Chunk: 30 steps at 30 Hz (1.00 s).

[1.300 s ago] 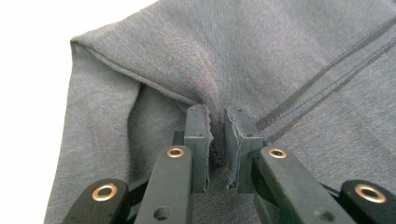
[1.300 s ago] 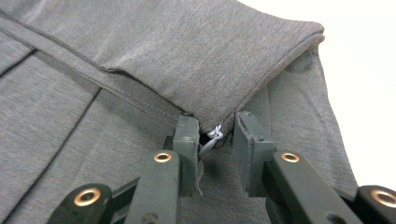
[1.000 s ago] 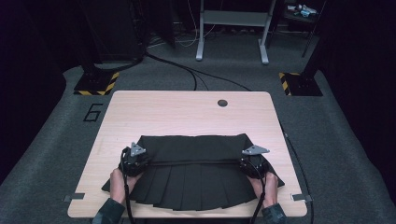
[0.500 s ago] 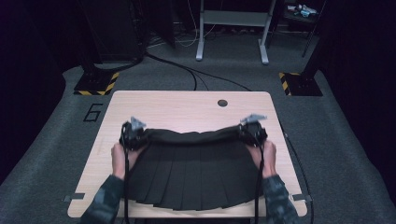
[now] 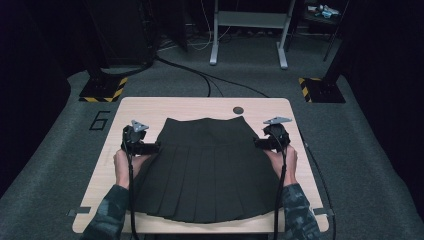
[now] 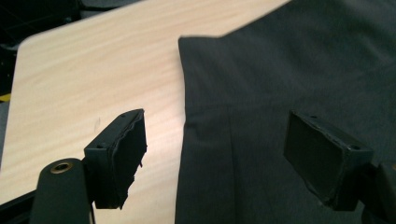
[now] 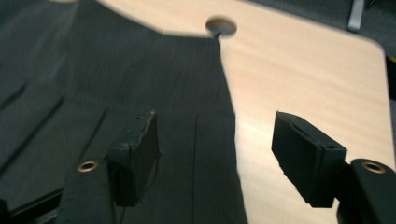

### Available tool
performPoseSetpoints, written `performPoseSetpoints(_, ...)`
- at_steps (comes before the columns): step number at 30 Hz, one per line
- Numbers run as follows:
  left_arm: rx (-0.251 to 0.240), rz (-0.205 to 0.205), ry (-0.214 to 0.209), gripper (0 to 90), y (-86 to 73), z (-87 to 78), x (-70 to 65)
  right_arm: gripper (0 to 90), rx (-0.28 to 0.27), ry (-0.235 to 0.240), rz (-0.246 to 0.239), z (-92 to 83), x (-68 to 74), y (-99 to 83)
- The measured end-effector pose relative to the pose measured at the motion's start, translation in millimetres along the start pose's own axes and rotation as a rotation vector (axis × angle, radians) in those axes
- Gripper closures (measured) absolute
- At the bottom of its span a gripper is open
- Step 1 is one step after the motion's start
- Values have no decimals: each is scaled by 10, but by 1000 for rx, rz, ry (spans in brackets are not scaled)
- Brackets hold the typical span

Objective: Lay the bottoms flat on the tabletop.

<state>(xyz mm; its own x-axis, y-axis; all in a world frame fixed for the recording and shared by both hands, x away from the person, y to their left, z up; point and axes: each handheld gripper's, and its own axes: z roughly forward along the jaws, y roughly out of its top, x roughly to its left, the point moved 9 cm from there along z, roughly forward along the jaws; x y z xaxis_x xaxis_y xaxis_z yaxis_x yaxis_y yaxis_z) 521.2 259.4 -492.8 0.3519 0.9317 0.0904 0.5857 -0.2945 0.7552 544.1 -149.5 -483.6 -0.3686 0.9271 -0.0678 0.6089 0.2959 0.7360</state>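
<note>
A black pleated skirt (image 5: 210,170) lies spread flat on the table (image 5: 150,107), soft, light and limp, best pinched at its waistband corners, as the left gripper (image 5: 145,148) and right gripper (image 5: 262,143), jaws just opened and empty, flank it.

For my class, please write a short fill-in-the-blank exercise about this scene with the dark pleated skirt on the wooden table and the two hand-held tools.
1. The skirt lies spread flat on the ______ table.
2. The left tool has just opened its jaws, and between them it holds ______.
3. The right tool hovers at the skirt's ______ edge in the high view.
4. The skirt's waistband points toward the round ______ in the tabletop.

Missing words: wooden; nothing; right; hole
</note>
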Motion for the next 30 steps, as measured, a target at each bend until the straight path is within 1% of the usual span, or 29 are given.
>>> performPoseSetpoints(1,3,-3,-3,206,-43,-4,3,292,7,7,6,-6,8,-59)
performPoseSetpoints(2,10,1,-7,202,-89,-19,9,288,16,11,3,-17,13,-119)
performPoseSetpoints(5,19,-8,-10,202,-219,-62,13,271,24,16,-3,-47,28,-278)
performPoseSetpoints(6,18,3,-3,203,-258,-77,27,266,25,20,-4,-55,34,-329)
performPoseSetpoints(8,31,-15,-17,203,-343,-122,37,256,38,20,-7,-65,49,-437)
performPoseSetpoints(9,27,-13,-7,207,-379,-149,51,255,40,23,-8,-68,57,-487)
performPoseSetpoints(10,30,-9,-6,215,-423,-177,61,250,48,23,-3,-69,66,-542)
performPoseSetpoints(11,35,-17,-10,220,-476,-198,60,250,46,22,-9,-64,62,-587)
performPoseSetpoints(13,63,-12,-12,240,-615,-254,56,249,49,24,0,-66,64,-683)
performPoseSetpoints(14,73,-18,-16,243,-688,-282,49,250,52,29,7,-74,67,-730)
performPoseSetpoints(15,79,-15,-19,244,-758,-310,45,252,49,29,9,-76,61,-771)
performPoseSetpoints(17,94,-21,-14,258,-897,-368,32,253,57,35,21,-87,57,-854)
performPoseSetpoints(18,99,-25,-18,265,-962,-391,22,253,54,34,19,-90,48,-889)
performPoseSetpoints(19,112,-31,-20,273,-1029,-418,11,253,53,37,29,-92,50,-920)
performPoseSetpoints(20,118,-40,-14,290,-1090,-435,2,252,58,33,27,-94,40,-954)
performPoseSetpoints(21,134,-45,-14,317,-1154,-454,-4,252,58,29,39,-96,37,-980)
performPoseSetpoints(22,143,-54,-12,344,-1211,-466,-16,252,62,36,37,-107,40,-1010)
performPoseSetpoints(23,151,-60,-10,357,-1264,-478,-29,252,64,33,44,-115,40,-1036)
performPoseSetpoints(24,152,-66,-6,384,-1311,-490,-44,252,62,32,39,-123,34,-1057)
performPoseSetpoints(25,156,-73,-7,417,-1357,-500,-58,252,64,27,49,-131,36,-1079)
performPoseSetpoints(27,155,-89,-18,429,-1438,-526,-93,251,63,30,47,-144,28,-1117)
performPoseSetpoints(28,144,-95,-19,450,-1463,-536,-114,251,61,34,53,-153,31,-1131)
performPoseSetpoints(30,133,-83,-30,534,-1499,-559,-170,255,61,31,55,-162,19,-1160)
